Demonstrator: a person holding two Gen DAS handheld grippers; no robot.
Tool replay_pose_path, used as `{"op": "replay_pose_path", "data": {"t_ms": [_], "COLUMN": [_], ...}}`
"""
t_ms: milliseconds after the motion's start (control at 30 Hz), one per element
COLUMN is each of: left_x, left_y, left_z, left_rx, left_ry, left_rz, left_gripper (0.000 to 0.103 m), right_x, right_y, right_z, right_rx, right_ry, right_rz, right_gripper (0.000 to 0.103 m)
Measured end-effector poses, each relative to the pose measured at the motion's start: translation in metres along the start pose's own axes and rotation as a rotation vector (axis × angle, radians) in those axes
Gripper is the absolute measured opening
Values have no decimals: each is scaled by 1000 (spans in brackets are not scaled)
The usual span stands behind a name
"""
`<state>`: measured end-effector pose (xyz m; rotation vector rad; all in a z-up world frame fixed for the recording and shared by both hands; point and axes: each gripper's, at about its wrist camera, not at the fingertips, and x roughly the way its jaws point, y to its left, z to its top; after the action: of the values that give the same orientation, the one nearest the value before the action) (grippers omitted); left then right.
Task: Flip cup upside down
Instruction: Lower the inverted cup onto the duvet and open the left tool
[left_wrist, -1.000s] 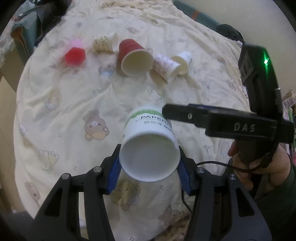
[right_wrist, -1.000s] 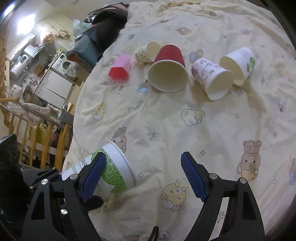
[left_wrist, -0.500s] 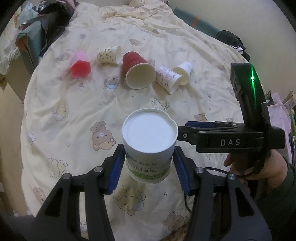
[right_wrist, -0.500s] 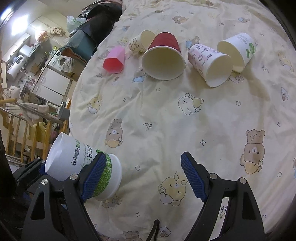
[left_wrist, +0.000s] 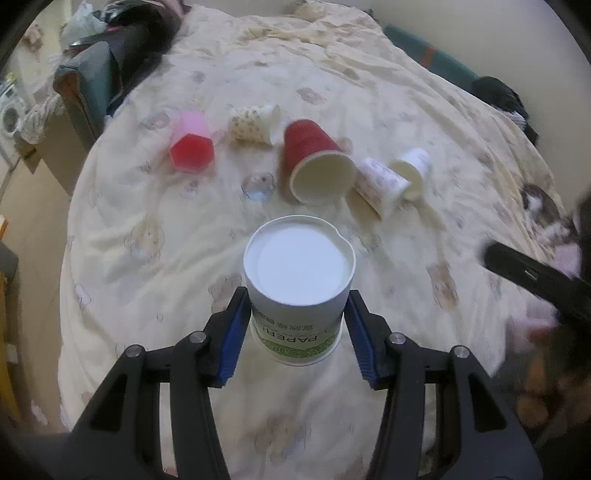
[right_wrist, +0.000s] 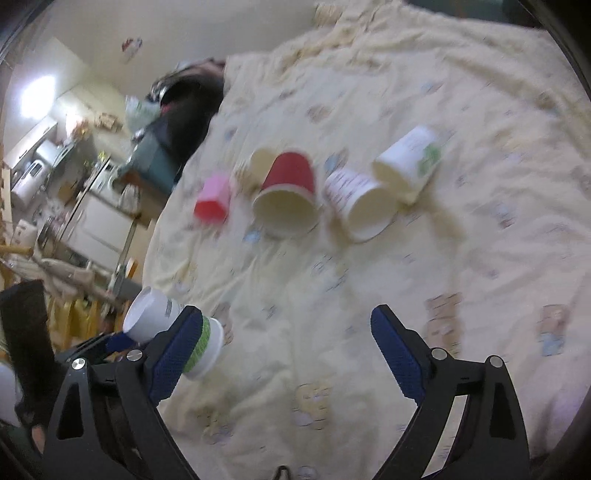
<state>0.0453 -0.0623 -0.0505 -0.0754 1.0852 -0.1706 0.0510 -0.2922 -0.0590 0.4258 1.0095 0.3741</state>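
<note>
A white paper cup (left_wrist: 299, 291) with a green band stands upside down, base up, mouth toward the bedspread. My left gripper (left_wrist: 297, 332) is shut on its sides with its blue pads. The same cup (right_wrist: 166, 325) shows at the lower left of the right wrist view, partly behind my finger. My right gripper (right_wrist: 288, 354) is open and empty above the bedspread; part of it (left_wrist: 532, 277) shows blurred at the right of the left wrist view.
A row of cups lies on its side farther back on the cream bear-print bedspread (left_wrist: 369, 92): pink (left_wrist: 192, 147), small patterned (left_wrist: 255, 123), red (left_wrist: 314, 158), white printed (left_wrist: 380, 182), white (left_wrist: 412, 171). Dark bags (left_wrist: 110, 62) sit at the bed's far left edge.
The cup was turned from mouth toward the camera to base up and then lowered toward the bedspread. My right gripper has pulled away to the right and tilted up.
</note>
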Motion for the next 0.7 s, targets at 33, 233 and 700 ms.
{"op": "replay_pose_path", "data": {"t_ms": [33,233,700], "left_x": [6,49,100], "left_y": [-1,-3,-22], "left_z": [4,23,16], "left_rx": [-13,-96,-43], "left_ry": [1,17,-14], "left_rz": [5,27,141], "left_gripper": [48,48,48], "right_x": [-6,-22,-26], "right_y": [-3,-26,-54], "right_z": [0,2,3], "right_rx": [4,69,203], "right_ry": [-17,-50,-34], "right_rz": [-7,-7,72], "right_gripper": [95,96,97]}}
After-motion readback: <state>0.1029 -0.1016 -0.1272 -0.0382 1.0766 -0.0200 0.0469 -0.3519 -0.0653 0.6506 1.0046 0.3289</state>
